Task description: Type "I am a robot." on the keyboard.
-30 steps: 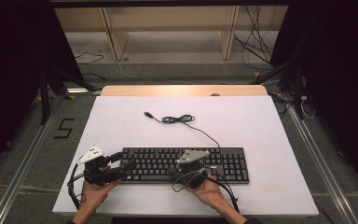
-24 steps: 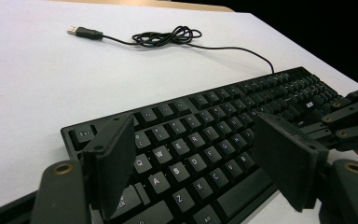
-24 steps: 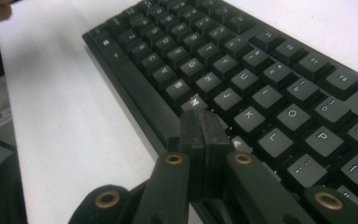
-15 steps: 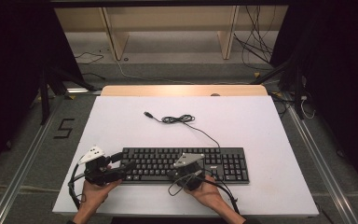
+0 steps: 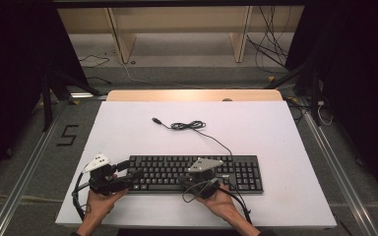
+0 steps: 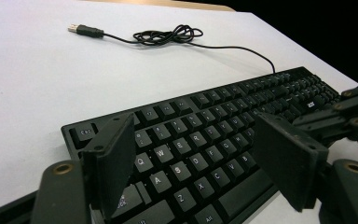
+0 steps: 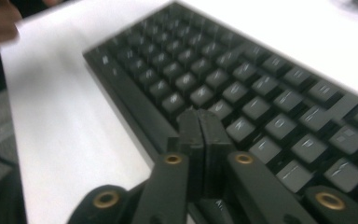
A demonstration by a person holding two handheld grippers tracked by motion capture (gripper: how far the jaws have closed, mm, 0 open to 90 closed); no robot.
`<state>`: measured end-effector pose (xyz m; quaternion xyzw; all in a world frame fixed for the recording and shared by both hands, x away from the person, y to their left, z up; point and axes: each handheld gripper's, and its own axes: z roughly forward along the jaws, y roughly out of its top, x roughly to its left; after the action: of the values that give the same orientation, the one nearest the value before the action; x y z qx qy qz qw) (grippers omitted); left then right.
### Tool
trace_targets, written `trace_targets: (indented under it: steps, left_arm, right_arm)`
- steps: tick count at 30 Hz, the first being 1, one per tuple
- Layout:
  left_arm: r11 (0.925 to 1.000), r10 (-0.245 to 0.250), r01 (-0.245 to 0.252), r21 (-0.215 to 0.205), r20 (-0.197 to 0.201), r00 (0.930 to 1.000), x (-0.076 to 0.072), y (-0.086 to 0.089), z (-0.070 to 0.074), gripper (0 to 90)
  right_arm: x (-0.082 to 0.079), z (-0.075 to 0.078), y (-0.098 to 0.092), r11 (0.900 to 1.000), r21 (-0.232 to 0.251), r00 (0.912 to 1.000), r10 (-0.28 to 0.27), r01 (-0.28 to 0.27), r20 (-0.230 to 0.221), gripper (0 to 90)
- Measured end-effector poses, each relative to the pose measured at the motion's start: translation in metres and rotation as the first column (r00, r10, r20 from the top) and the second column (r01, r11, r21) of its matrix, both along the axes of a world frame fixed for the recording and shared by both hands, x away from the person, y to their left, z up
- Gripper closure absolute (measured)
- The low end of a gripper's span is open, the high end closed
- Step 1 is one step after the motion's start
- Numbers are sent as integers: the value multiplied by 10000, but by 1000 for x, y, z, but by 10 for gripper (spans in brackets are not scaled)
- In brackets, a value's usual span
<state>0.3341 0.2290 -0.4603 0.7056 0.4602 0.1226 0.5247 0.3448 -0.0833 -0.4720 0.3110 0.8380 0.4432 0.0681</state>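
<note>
High view: black wired keyboard (image 5: pixel 194 173) lies flat on the white tabletop (image 5: pixel 128 132), lower centre of frame, long edge parallel to the near tabletop edge. Its thin black cable (image 5: pixel 211 139) leaves the kbd's far edge, runs up-left to a loose coil, and ends in a USB plug (image 5: pixel 155 120) at centre-left of frame, well apart from the kbd.

Left gripper (image 5: pixel 128 172), lower left of frame, sits at the kbd's left end, held by the left hand (image 5: pixel 98 204) entering from the bottom edge. Left gripper view: the two fingers (image 6: pixel 114 163) stand wide apart, nothing between the pads; the kbd's left key block (Q, W, A, S visible) shows through the gap, lower centre of frame. Fingers hang just above/near the keys; contact cannot be told.

Right gripper (image 5: pixel 202 178), lower centre of frame, is over the kbd's near edge, right of the mid-point, held by the right hand (image 5: pixel 224 204). Right gripper view (blurred): the fingers (image 7: pixel 199 135) are pressed together pad to pad, holding nothing, tips at the near key rows, approx. bottom centre of frame; whether the tips touch a key cannot be told.
</note>
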Motion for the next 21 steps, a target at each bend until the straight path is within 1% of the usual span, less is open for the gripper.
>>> trace_targets:
  steps: [2,4,6,8,10,12,14,16,19,20,21]
  left_arm:
    - [10000,-4,4,22,-1,10000,0,0,0,295]
    - [10000,6,-6,18,-14,10000,0,-1,0,295]
    - [10000,-7,7,45,-20,10000,0,-1,0,295]
    - [10000,1,-1,35,-51,10000,0,-1,-1,296]
    - [10000,0,0,33,-71,10000,1,-1,-1,296]
    - [10000,17,-17,56,-87,10000,1,-1,-1,296]
    - [10000,63,-62,56,-122,9999,1,-1,-1,297]
    - [9999,111,-110,96,-162,9998,2,-1,-2,299]
    - [9997,175,-171,169,-252,9995,3,0,-2,302]
    - [9997,175,-171,169,-252,9995,3,0,-2,304]
    - [9993,233,-224,285,-306,9993,4,0,-2,310]
  right_arm:
    - [0,4,-3,9998,192,10000,-66,65,25,863]
    - [1,6,-6,9994,332,9999,-105,105,18,812]
    - [1,8,-8,9988,469,9999,-133,134,-13,786]
    - [2,10,-11,9981,598,9999,-139,138,10,711]
    - [2,12,-13,9973,721,9999,-164,160,47,676]
    - [3,14,-15,9963,819,9996,-285,278,71,599]
    - [4,16,-18,9948,955,9993,-368,362,49,561]
    - [5,18,-21,9936,1022,9988,-480,474,35,492]
    - [5,21,-26,9915,1109,9976,-691,675,102,434]
    - [5,21,-26,9915,1109,9976,-691,675,102,434]
    - [6,23,-30,9900,1157,9964,-833,806,183,401]
